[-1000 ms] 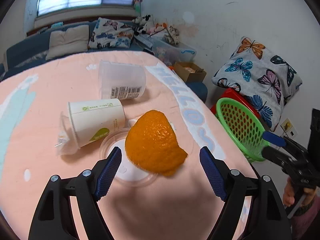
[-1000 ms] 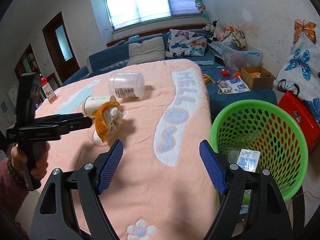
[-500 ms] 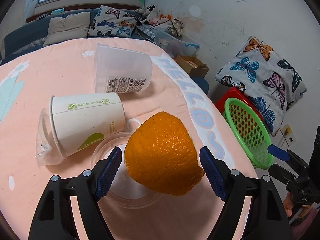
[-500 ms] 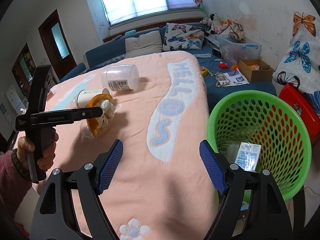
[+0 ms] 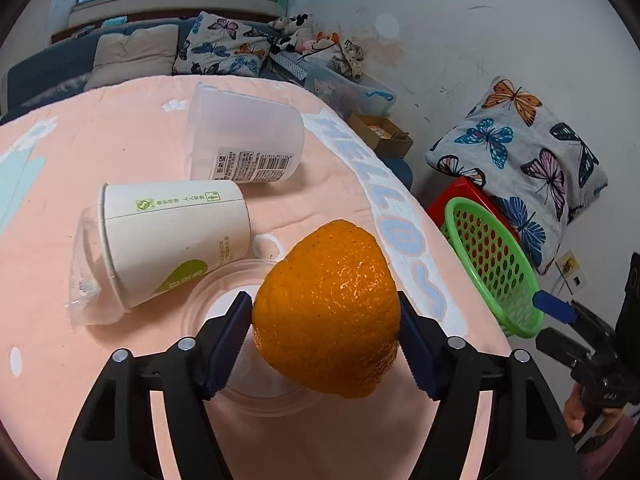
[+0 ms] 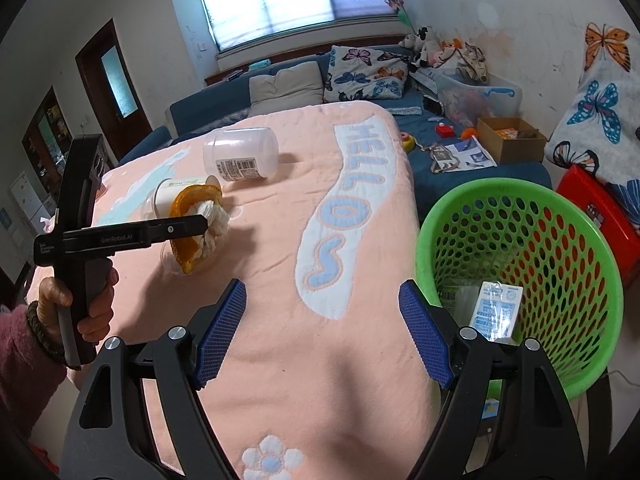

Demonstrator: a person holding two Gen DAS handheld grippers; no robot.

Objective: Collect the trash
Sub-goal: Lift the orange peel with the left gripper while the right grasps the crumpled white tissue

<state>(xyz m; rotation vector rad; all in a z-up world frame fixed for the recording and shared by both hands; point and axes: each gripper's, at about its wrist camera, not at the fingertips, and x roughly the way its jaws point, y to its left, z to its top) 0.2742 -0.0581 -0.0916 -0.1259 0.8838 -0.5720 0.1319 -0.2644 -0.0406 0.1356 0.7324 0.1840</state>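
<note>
My left gripper [image 5: 325, 340] is shut on an orange peel [image 5: 328, 308], both pads pressed against its sides, just above a clear plastic lid [image 5: 224, 364] on the pink table cover. In the right wrist view the peel [image 6: 192, 224] shows white pith inside. A white paper cup [image 5: 172, 240] and a translucent plastic cup [image 5: 244, 140] lie on their sides behind it. My right gripper [image 6: 322, 332] is open and empty above the table's near edge, beside a green basket [image 6: 520, 216] holding a small carton [image 6: 496, 312].
The green basket [image 5: 492, 264] stands off the table's right side, with a red stool [image 6: 600, 204] behind it. A blue sofa with cushions [image 6: 288, 84] runs along the far wall. A cardboard box [image 6: 508, 140] and clutter lie on the floor.
My left gripper moved forward around the orange peel and closed on it. The right gripper stayed open and shifted slightly.
</note>
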